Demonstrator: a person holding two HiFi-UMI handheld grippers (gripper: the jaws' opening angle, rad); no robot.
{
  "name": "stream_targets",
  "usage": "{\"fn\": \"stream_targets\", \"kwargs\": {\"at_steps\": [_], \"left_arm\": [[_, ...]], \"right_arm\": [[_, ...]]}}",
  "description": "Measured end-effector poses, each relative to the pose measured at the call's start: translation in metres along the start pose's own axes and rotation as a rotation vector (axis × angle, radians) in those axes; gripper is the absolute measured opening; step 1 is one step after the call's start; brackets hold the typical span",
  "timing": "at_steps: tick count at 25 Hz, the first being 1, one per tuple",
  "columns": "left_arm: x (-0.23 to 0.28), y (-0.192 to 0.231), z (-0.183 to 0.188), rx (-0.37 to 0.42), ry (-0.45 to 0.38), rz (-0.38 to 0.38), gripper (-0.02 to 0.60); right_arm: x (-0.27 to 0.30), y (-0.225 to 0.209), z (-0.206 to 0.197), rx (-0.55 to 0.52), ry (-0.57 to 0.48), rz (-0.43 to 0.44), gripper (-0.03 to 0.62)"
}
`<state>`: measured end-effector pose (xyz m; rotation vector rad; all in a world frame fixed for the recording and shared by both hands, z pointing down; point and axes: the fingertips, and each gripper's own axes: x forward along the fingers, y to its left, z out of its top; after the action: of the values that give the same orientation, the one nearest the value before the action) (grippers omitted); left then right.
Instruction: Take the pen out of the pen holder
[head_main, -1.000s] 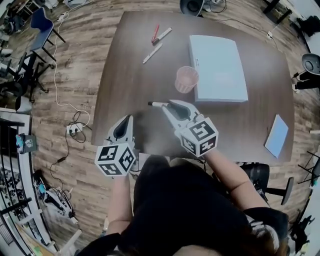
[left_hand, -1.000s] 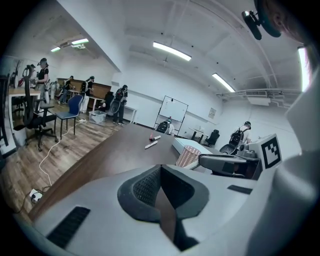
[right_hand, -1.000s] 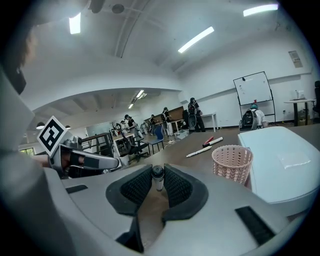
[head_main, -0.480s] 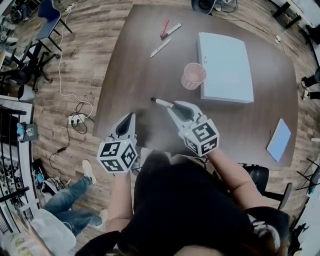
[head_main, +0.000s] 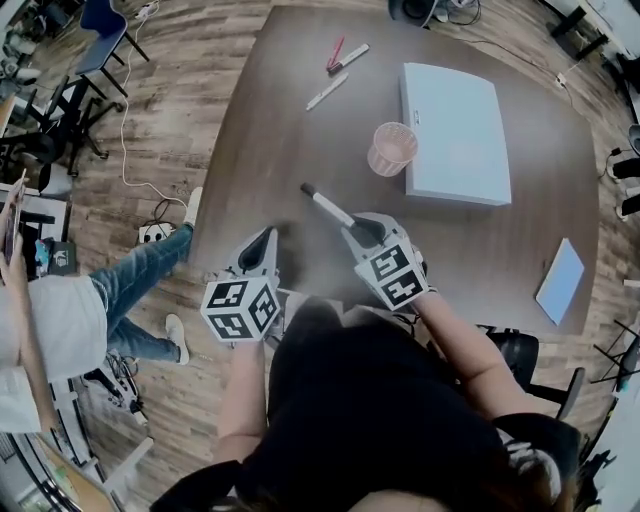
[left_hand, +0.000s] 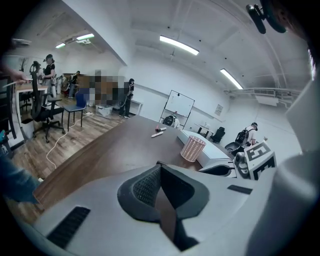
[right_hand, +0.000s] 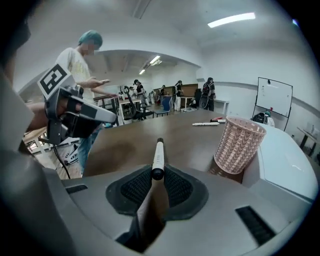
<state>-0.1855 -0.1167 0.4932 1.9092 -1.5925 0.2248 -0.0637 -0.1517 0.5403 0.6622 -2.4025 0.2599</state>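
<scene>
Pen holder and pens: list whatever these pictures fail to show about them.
- Pen holder inside: right gripper view, its own mesh wall hides it; head view, too small.
- Held pen rear end: right gripper view, buried in the right claw.
- Far pens print: every view, too small.

Wood floor (head_main: 190, 110), white walls (left_hand: 150, 75) (ceiling strip lights (left_hand: 179, 45)).

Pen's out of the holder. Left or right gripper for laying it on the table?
Right. The right gripper is clamped on the pen, which points out over bare table, clear of the pen holder. The left gripper is shut on nothing at the table's near edge.
</scene>
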Motion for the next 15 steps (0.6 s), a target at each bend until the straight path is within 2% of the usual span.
{"fn": "stream_targets", "kwargs": {"at_steps": [8,15], "left_arm": [[0.004,-0.003,-0.009,-0.013,0.027,-0.016,0.015],[0.001,0.003,-0.015,-0.013,0.051,-0.018,0.015]], "right_arm": [[0.010,0.001,-0.026,-0.057,0.141,-0.017,0.092],[0.014,0.002,-0.030,-0.066,0.166,-0.023,0.094]]}}
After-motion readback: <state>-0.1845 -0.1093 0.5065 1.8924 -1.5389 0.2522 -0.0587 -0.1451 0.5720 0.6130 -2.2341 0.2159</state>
